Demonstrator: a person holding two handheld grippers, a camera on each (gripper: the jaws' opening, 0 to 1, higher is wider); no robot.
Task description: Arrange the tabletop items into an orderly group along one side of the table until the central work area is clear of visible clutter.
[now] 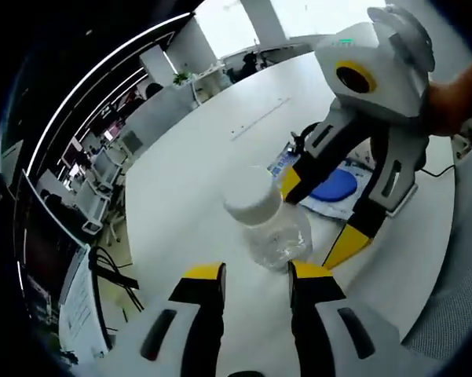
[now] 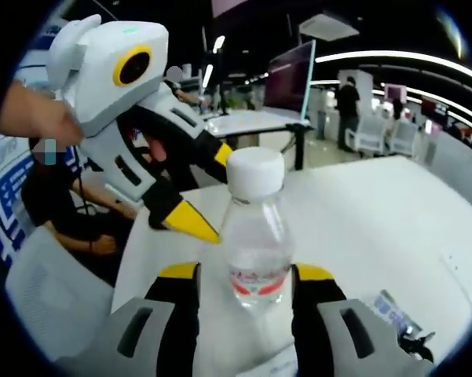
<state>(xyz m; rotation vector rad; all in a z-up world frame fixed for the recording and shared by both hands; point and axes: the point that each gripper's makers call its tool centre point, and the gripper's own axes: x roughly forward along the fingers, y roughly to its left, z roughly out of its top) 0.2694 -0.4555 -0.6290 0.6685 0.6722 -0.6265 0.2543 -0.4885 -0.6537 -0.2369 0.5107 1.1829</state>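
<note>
Centre of both frames: bottle (image 2: 255, 236) standing on table (image 2: 393, 212) | right gripper (image 2: 247, 275) fingers open, straddling it, not clamping | left gripper (image 1: 255, 275) fingers open, empty, bottle just ahead | right of left gripper view: blue items (image 1: 334, 187) waiting | grouping barely starting, I judge.

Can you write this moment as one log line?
item: clear bottle, white cap, upright | left claw: open, facing bottle | right claw: astride bottle, grip unclear
</note>
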